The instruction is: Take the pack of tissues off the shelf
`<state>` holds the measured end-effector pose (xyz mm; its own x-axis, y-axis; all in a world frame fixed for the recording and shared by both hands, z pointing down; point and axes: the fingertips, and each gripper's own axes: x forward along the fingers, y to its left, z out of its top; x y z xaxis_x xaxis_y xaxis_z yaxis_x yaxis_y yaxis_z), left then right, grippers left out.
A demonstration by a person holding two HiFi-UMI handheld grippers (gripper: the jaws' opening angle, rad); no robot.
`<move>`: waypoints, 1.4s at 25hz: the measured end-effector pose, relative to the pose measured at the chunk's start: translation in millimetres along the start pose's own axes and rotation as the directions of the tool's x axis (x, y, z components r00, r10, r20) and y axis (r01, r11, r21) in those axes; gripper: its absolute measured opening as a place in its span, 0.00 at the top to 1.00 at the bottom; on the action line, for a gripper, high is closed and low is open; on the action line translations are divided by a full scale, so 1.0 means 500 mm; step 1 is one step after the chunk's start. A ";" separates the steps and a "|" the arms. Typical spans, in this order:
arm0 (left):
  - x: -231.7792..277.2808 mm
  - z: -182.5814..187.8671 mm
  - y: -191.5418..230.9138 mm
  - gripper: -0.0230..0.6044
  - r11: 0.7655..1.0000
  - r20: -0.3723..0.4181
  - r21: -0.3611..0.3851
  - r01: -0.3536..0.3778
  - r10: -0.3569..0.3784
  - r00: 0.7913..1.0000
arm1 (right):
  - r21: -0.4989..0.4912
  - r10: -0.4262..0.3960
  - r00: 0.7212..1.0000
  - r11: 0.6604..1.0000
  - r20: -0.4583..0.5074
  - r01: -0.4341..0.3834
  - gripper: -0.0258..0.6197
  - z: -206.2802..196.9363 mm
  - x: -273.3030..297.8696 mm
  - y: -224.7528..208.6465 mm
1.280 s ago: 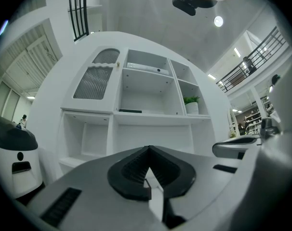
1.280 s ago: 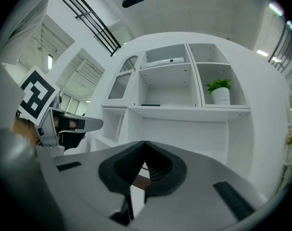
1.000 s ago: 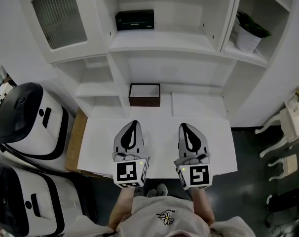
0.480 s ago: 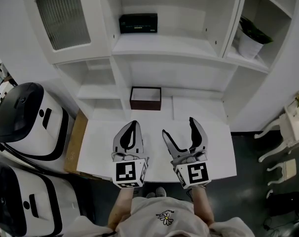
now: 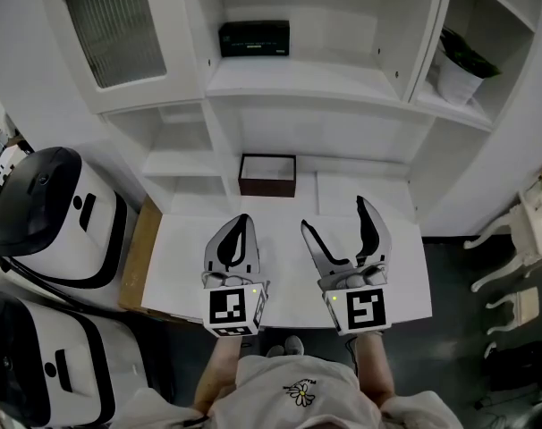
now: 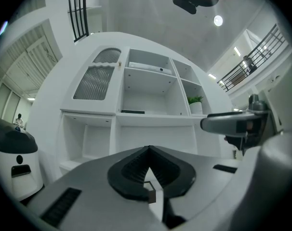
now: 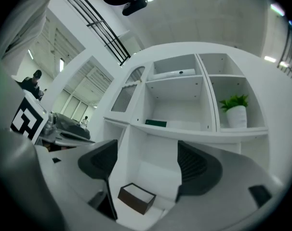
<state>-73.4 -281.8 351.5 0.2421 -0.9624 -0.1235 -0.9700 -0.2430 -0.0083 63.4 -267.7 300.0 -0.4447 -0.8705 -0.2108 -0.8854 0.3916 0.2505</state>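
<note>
The pack of tissues (image 5: 254, 38) is a flat dark green packet lying on the upper middle shelf of the white unit; it also shows small in the left gripper view (image 6: 133, 112) and in the right gripper view (image 7: 156, 123). Both grippers hover over the white tabletop (image 5: 182, 257), well below and in front of the pack. My left gripper (image 5: 241, 223) is shut with nothing in it, its tips meeting (image 6: 148, 150). My right gripper (image 5: 335, 214) has its jaws opening wide, and only air lies between the dark pads (image 7: 196, 165).
A brown open box (image 5: 267, 174) sits at the back of the tabletop under the shelves, also in the right gripper view (image 7: 136, 198). A potted plant (image 5: 459, 61) fills the right shelf. A ribbed-glass cabinet door (image 5: 110, 25) is upper left. White machines (image 5: 56, 222) stand left; a chair (image 5: 521, 231) stands right.
The right gripper's jaws have gone from shut to wide open, and it has edged slightly forward. The left gripper has stayed shut in place.
</note>
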 end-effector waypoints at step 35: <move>0.012 -0.064 0.100 0.96 0.993 -0.062 -0.060 -0.104 0.101 0.993 | -0.921 0.156 0.923 0.119 -0.351 -0.370 0.36 0.163 0.520 -0.124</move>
<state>-119.8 -303.7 382.2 0.1441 -0.9876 -0.0619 -0.9869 -0.1480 0.0637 -8.2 -494.2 152.6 -0.5013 -0.8471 0.1761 0.1838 0.0946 0.9784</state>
